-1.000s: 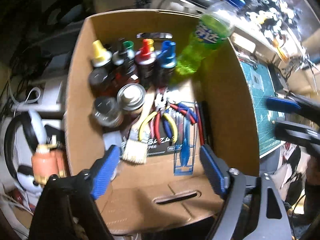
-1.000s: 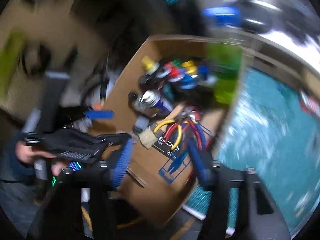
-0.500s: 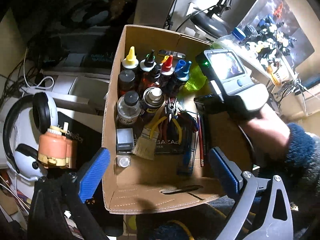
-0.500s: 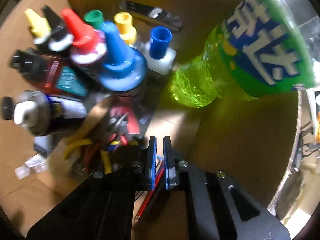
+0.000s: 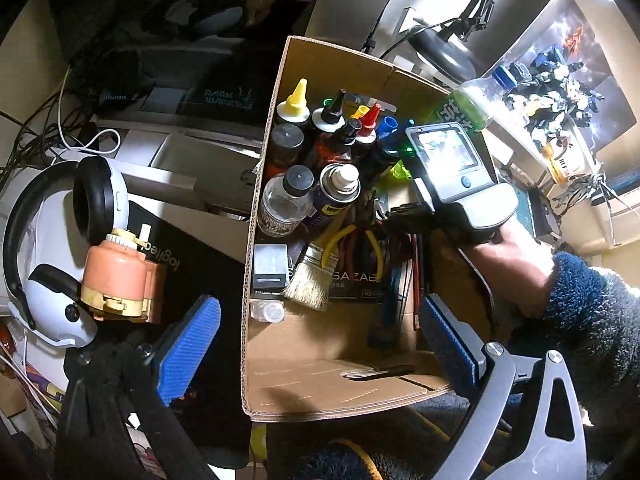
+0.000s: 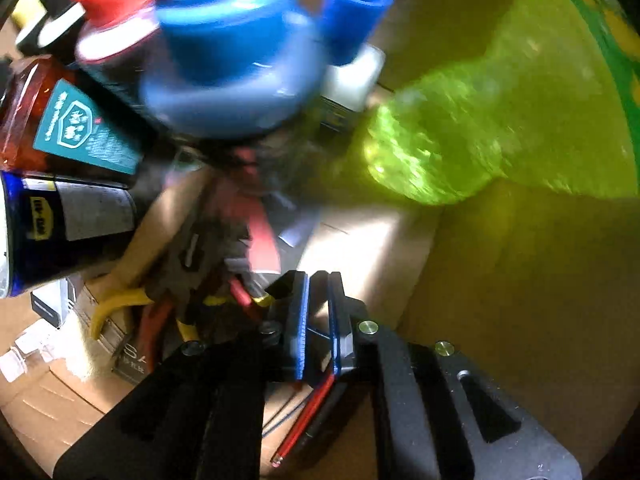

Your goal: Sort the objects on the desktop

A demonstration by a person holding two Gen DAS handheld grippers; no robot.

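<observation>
bottles [image 5: 320,160] crowd box [image 5: 320,396] rear, bare cardboard floor near front

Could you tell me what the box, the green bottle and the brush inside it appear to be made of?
The box looks like corrugated cardboard: matte brown, fluting visible along its cut rim. The green bottle seems clear glossy plastic, light shining through its yellow-green liquid. The brush has pale bristles, natural or synthetic I cannot tell, and a seemingly metal ferrule.

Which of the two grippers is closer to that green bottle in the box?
The right. The right gripper is down inside the box, just short of the green bottle. The left gripper hangs open at the box's near end.
</observation>
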